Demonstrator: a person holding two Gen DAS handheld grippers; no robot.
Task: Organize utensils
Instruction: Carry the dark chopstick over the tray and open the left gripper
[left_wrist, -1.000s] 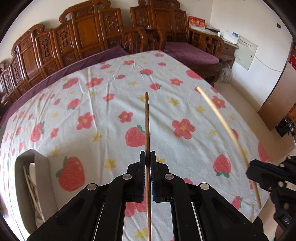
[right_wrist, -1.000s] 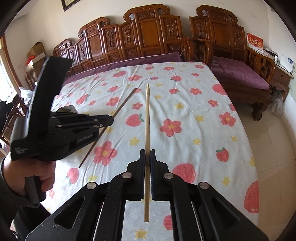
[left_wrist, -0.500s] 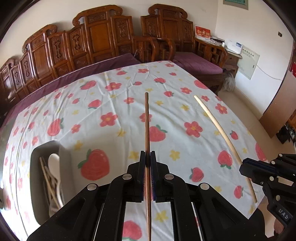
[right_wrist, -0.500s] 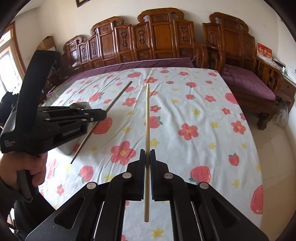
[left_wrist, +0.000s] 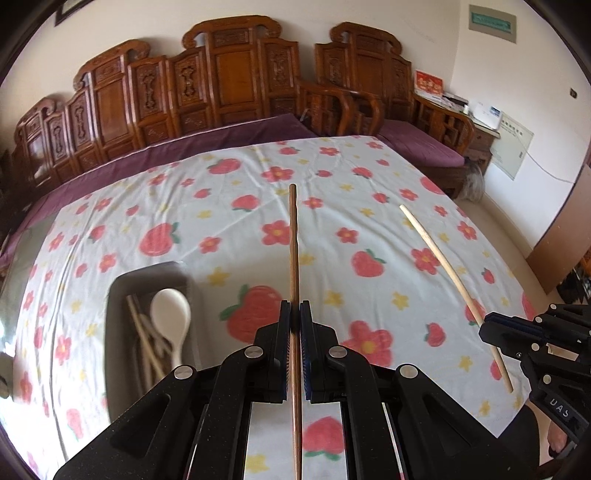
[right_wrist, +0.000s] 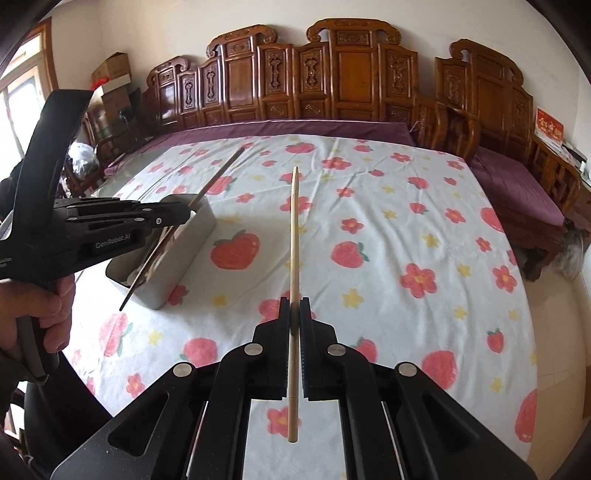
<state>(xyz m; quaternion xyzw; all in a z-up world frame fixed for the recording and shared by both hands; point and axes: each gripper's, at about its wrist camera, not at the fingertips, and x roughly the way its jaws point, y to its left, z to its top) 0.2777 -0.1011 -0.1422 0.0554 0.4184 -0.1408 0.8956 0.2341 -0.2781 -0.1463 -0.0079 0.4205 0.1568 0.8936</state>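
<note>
My left gripper (left_wrist: 294, 308) is shut on a dark brown chopstick (left_wrist: 293, 243) that points forward above the table. It also shows in the right wrist view (right_wrist: 184, 214), with its chopstick (right_wrist: 218, 175) over the grey utensil box (right_wrist: 201, 221). My right gripper (right_wrist: 294, 306) is shut on a pale bamboo chopstick (right_wrist: 294, 229) and also shows in the left wrist view (left_wrist: 487, 326), with that chopstick (left_wrist: 439, 254). The box (left_wrist: 114, 332) sits left of my left gripper and holds a white spoon (left_wrist: 173, 314) and pale chopsticks (left_wrist: 144, 339).
The table wears a white cloth with strawberries and flowers (right_wrist: 369, 221). A carved wooden bench with purple cushions (right_wrist: 332, 92) lines the far side. A wooden armchair (right_wrist: 517, 177) stands off the right edge. A person's hand (right_wrist: 37, 310) holds the left gripper.
Both grippers have swung left with their chopsticks. The grey box has come further into the left wrist view and has entered the right wrist view. Both grips are unchanged.
</note>
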